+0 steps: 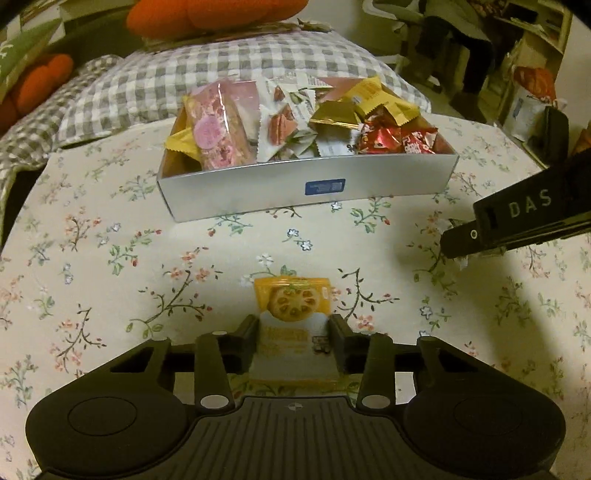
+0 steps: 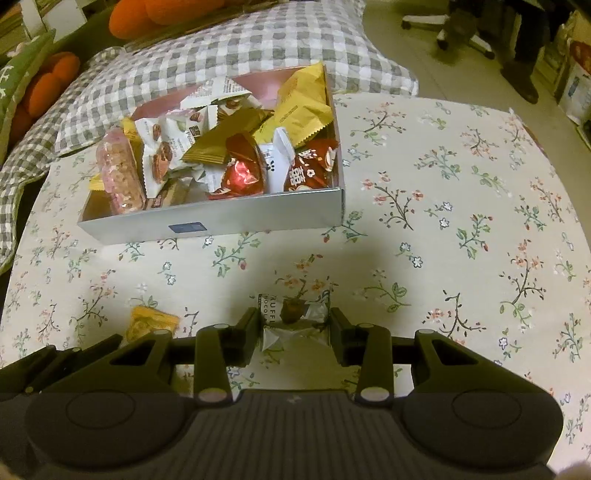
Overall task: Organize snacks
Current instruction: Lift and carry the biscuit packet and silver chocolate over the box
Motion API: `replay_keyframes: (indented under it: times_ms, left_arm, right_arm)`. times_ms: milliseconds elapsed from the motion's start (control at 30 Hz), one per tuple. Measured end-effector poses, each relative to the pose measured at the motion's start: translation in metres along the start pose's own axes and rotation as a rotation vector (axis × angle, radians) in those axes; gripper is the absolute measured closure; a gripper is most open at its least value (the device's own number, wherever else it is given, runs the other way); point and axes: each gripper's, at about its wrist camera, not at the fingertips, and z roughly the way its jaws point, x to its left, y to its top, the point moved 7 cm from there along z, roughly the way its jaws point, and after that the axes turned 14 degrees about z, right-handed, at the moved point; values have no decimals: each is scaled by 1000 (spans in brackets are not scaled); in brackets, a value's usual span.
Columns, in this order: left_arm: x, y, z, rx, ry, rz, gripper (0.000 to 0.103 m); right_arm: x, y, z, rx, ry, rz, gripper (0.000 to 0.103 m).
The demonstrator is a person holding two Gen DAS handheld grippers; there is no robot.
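A silver box [image 1: 258, 192] full of wrapped snacks stands on the floral cloth; it also shows in the right wrist view [image 2: 258, 218]. My left gripper [image 1: 293, 332] is shut on a yellow cookie packet [image 1: 291, 314], in front of the box. My right gripper [image 2: 293, 325] is shut on a silver truffle chocolate packet [image 2: 295, 321]. In the left wrist view the right gripper [image 1: 465, 240] comes in from the right. The yellow packet [image 2: 151, 321] shows at the lower left of the right wrist view.
The floral cloth [image 2: 461, 221] covers a low table. A grey checked cushion [image 1: 184, 74] and orange plush cushions [image 1: 207, 14] lie behind the box. A chair base [image 2: 454, 26] and shelves with clutter [image 1: 532, 44] stand at the far right.
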Motion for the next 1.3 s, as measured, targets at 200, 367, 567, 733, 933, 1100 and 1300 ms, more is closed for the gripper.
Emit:
replay_keyframes:
  times_ms: [200,367,567,733,933,1100,1300]
  left_arm:
    - [9,2,0,0,-32,-68,67]
    - [15,5,-4,-10,-44,-107,67]
    - [19,8,-7,-20,-49,-128,67]
    - [22,12,-12,-37,-51,-134,67]
    - [28,22,-18,-57,-53,-143,67]
    - [34,40,-25,-101,-34,-127,67]
    - [45,62,-27,-157,-14,-103,67]
  right_arm:
    - [-2,2,-2,-13,10,24,66]
    - [-2,3,-5,-26,20,45,66]
    - [-1,4,-7,-35,24,58,66]
    - [1,2,-8,-34,40,63,66]
    - [15,0,-13,-24,125,53,66]
    - [31,5,-19,-54,172,24,66]
    - [37,18,-22,-96,192,24,66]
